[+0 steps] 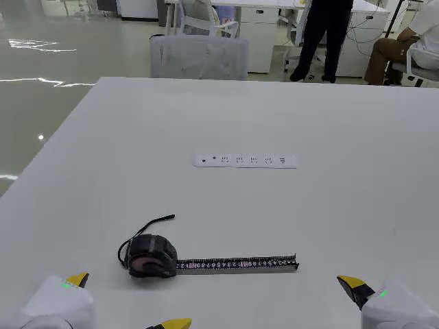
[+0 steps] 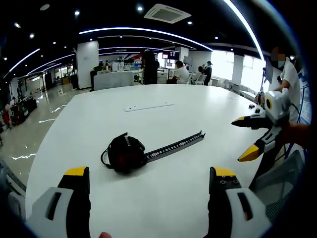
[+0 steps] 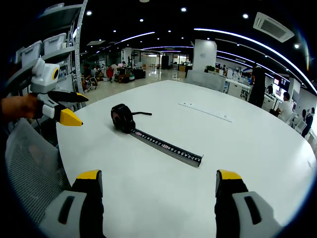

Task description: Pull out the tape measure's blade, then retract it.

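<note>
blade [image 1: 236, 264] out | tape measure [image 1: 151, 256] untouched | l gripper [image 2: 149, 171], r gripper [image 3: 158, 174] spread

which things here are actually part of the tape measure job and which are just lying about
For the job: tape measure; its blade, lying pulled out on the table; left gripper and right gripper, both with jaws open.

Just lying about: power strip; mesh chair behind the table; person standing in the background.

Open-plan office: rows of desks [image 1: 264, 31], mesh chairs [image 1: 199, 57], ceiling AC [image 2: 167, 13] & strip lights [image 2: 143, 30].
</note>
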Demonstrator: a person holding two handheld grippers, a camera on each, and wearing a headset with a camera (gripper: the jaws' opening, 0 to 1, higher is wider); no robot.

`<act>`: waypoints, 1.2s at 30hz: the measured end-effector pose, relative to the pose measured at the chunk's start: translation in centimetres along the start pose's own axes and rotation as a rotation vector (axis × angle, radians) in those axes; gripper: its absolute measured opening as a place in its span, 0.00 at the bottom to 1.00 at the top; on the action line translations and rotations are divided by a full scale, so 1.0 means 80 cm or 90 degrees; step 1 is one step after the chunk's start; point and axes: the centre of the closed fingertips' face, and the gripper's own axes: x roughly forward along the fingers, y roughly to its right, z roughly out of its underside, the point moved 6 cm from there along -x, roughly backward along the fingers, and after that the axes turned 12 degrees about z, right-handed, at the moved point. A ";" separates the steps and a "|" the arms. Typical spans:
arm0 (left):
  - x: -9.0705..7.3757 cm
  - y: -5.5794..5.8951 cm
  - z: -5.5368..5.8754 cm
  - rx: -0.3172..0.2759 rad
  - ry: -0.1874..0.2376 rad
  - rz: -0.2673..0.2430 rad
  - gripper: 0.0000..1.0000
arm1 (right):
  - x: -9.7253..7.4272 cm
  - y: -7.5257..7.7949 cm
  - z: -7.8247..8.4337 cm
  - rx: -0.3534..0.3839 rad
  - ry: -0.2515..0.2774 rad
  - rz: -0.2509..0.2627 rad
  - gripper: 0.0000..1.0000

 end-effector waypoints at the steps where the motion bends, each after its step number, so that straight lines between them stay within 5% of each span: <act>1: 0.000 -0.001 0.000 0.001 -0.001 -0.002 0.99 | 0.000 0.000 0.000 0.000 -0.001 0.001 0.97; 14: 0.009 -0.005 -0.007 -0.013 0.003 -0.043 0.98 | 0.002 0.003 -0.002 -0.014 0.013 -0.007 0.89; 22: 0.020 -0.008 -0.007 -0.026 -0.004 -0.063 0.97 | 0.007 0.001 0.005 -0.032 -0.001 -0.057 0.86; 36: 0.045 -0.012 -0.011 -0.032 -0.005 -0.087 0.94 | 0.027 0.029 0.016 -0.085 -0.008 -0.104 0.74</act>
